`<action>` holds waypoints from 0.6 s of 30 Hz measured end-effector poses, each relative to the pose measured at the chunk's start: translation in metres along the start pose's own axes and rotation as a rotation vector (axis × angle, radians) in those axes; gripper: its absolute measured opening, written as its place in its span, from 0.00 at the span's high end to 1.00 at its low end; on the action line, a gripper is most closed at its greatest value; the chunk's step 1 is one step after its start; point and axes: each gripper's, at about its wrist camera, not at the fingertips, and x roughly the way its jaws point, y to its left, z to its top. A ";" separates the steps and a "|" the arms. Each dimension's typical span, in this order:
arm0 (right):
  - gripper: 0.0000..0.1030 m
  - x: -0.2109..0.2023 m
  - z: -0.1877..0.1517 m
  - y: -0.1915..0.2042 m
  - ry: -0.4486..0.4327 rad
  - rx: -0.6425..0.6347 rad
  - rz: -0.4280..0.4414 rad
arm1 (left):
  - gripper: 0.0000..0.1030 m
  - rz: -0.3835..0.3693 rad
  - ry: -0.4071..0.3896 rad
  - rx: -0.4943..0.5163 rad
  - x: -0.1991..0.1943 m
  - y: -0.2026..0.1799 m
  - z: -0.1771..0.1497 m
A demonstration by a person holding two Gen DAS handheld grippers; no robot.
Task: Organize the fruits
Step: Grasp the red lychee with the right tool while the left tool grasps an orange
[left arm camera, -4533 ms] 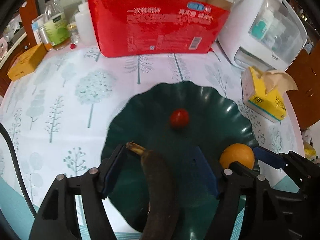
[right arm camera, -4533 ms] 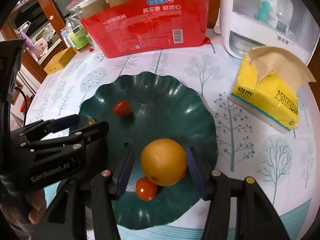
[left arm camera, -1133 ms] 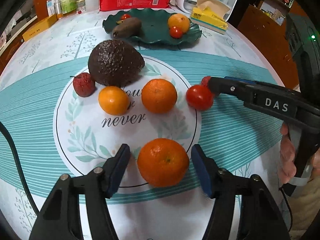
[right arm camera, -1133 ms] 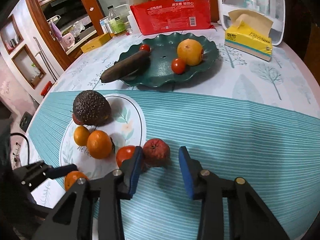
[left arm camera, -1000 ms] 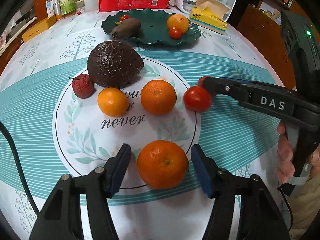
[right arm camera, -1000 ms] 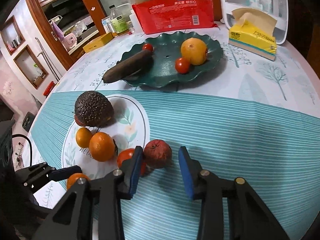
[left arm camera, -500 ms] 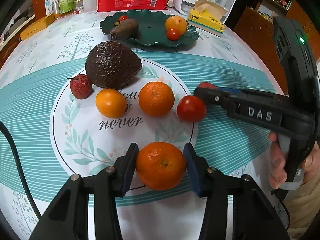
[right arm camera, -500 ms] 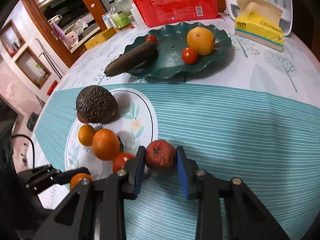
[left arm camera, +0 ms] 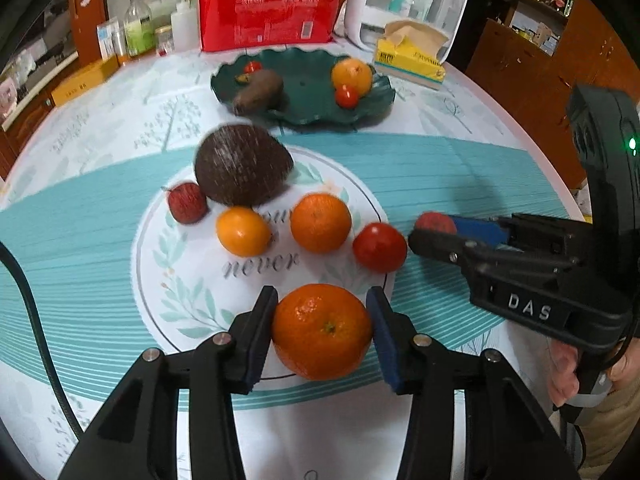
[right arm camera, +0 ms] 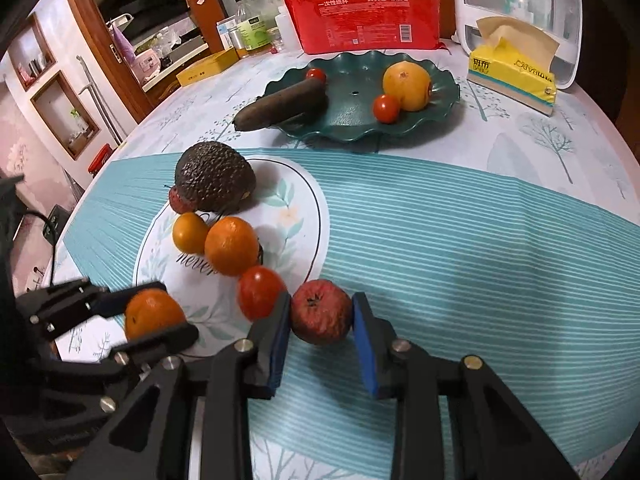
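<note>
My left gripper (left arm camera: 322,332) is shut on a large orange tangerine (left arm camera: 322,330), also in the right wrist view (right arm camera: 150,314). My right gripper (right arm camera: 320,316) is shut on a dark red wrinkled fruit (right arm camera: 321,311), partly hidden in the left view (left arm camera: 434,222). On the round print lie a tomato (left arm camera: 379,246), an orange (left arm camera: 320,222), a smaller orange (left arm camera: 243,231), a small red fruit (left arm camera: 187,208) and an avocado (left arm camera: 242,165). The green wavy plate (left arm camera: 304,114) at the back holds a dark banana (left arm camera: 258,91), an orange (left arm camera: 351,71) and two small tomatoes.
A yellow tissue box (right arm camera: 514,74) and a white appliance (right arm camera: 516,4) stand back right of the plate. A red pack of cups (right arm camera: 366,14), bottles (right arm camera: 248,28) and a yellow box (right arm camera: 206,66) line the back edge. A black cable (left arm camera: 36,320) runs at left.
Both grippers have closed: the left onto the tangerine, the right onto the dark red fruit. Both views have lifted slightly. Earlier both grippers were at the plate with the banana and orange.
</note>
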 end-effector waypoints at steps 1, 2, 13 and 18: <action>0.70 -0.002 0.001 0.001 -0.001 -0.002 -0.003 | 0.57 0.000 -0.004 0.000 -0.003 0.001 0.002; 0.70 -0.003 0.002 0.001 -0.004 -0.004 -0.005 | 0.57 -0.005 -0.003 -0.003 -0.007 0.002 0.006; 0.71 -0.081 0.085 0.004 -0.161 -0.048 -0.060 | 0.57 0.013 -0.130 -0.002 -0.092 0.017 0.125; 0.71 -0.140 0.155 0.006 -0.281 -0.063 -0.091 | 0.57 0.104 -0.211 0.014 -0.133 0.020 0.192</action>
